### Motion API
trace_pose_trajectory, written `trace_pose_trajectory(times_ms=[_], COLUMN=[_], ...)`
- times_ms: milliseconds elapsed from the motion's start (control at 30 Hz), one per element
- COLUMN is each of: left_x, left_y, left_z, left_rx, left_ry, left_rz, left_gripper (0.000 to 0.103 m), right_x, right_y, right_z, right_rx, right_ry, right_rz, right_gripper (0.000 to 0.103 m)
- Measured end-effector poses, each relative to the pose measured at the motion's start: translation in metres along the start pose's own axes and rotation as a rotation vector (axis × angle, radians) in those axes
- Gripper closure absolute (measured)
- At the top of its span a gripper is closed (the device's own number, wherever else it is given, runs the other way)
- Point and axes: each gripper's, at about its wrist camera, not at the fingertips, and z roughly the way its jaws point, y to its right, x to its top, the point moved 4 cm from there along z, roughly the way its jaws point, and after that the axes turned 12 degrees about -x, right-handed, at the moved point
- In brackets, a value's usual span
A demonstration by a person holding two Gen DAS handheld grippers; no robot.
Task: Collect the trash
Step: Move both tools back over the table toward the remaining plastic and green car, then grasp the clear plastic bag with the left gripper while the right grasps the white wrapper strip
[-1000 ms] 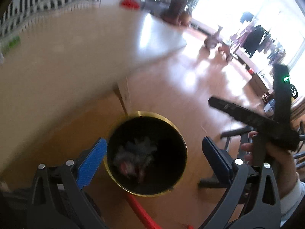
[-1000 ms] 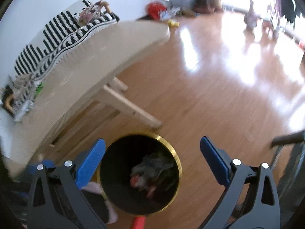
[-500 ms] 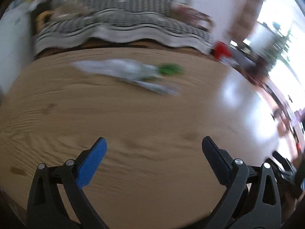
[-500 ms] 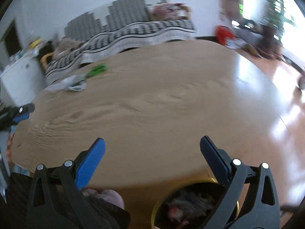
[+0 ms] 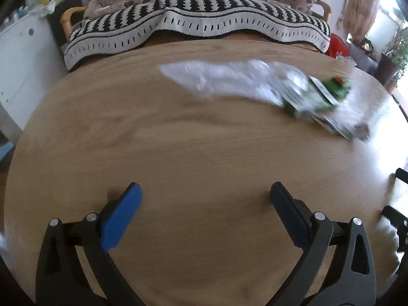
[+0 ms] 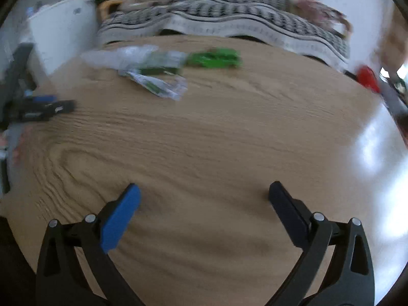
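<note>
On the far side of the wooden table [image 5: 178, 153] lies a heap of trash: a clear plastic bag [image 5: 224, 79], green-and-white wrappers [image 5: 306, 99] and a small green piece [image 5: 336, 86]. The right wrist view shows the same heap as a clear bag [image 6: 119, 57], a torn wrapper [image 6: 158, 85] and a green wrapper [image 6: 214, 60] on the table [image 6: 204, 153]. My left gripper [image 5: 204, 199] hovers open over bare wood, well short of the trash. Over the near part of the table my right gripper [image 6: 204, 199] is open and holds nothing. The left gripper [image 6: 40, 109] also shows at the left edge.
A black-and-white striped sofa [image 5: 193, 17] runs along the table's far edge. A white cabinet [image 5: 20, 56] stands at the left. A red object [image 6: 367, 79] and potted plants [image 5: 395, 51] sit at the right. The bin is out of view.
Both grippers have swung up from the gold-rimmed black bin on the floor to above the table. The trash heap now lies closer ahead of the left gripper. Both stay open.
</note>
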Motion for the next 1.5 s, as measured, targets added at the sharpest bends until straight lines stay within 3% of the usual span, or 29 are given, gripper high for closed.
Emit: trace_pose_trajectory(times_ms=[367, 667, 767, 833, 867, 900, 933, 967, 1100, 1233, 1500], left_x=[0.056, 0.085, 0.091, 0.092, 0.096, 0.1, 0.102, 0.102, 0.095, 0.093, 0.09], left_y=[-0.006, 0.013, 0.017, 0.015, 0.011, 0.007, 0.006, 0.007, 0.008, 0.0, 0.001], left_z=[0.032, 0.029, 0.043, 0.052, 0.053, 0.052, 0.052, 0.052, 0.045, 0.032, -0.004], left_rx=[-0.066, -0.064, -0.067, -0.112, -0.171, -0.205, -0.208, -0.214, -0.212, -0.242, -0.207], left_ry=[-0.046, -0.02, -0.081, -0.129, -0.133, -0.133, -0.141, -0.141, -0.117, -0.077, -0.018], left_rz=[0.233, 0.389, 0.443, 0.427, 0.369, 0.318, 0.312, 0.316, 0.331, 0.266, 0.225], left_gripper=[0.006, 0.006, 0.006, 0.021, 0.045, 0.074, 0.095, 0.103, 0.103, 0.103, 0.103], right_x=[0.068, 0.084, 0.085, 0.087, 0.088, 0.088, 0.087, 0.086, 0.083, 0.079, 0.071], right_y=[-0.022, -0.032, -0.033, -0.034, -0.035, -0.037, -0.038, -0.039, -0.039, -0.031, -0.015], right_z=[0.043, 0.052, 0.051, 0.046, 0.043, 0.042, 0.041, 0.04, 0.038, 0.032, 0.01], right_rx=[0.052, 0.066, 0.072, 0.086, 0.093, 0.103, 0.106, 0.1, 0.099, 0.104, 0.092], right_ry=[0.019, 0.004, 0.004, 0.029, 0.037, 0.037, 0.035, 0.042, 0.05, 0.062, 0.078], right_rz=[-0.075, -0.103, -0.106, -0.112, -0.118, -0.121, -0.12, -0.122, -0.101, -0.05, 0.008], right_gripper=[0.005, 0.005, 0.009, 0.033, 0.062, 0.082, 0.085, 0.087, 0.088, 0.088, 0.088])
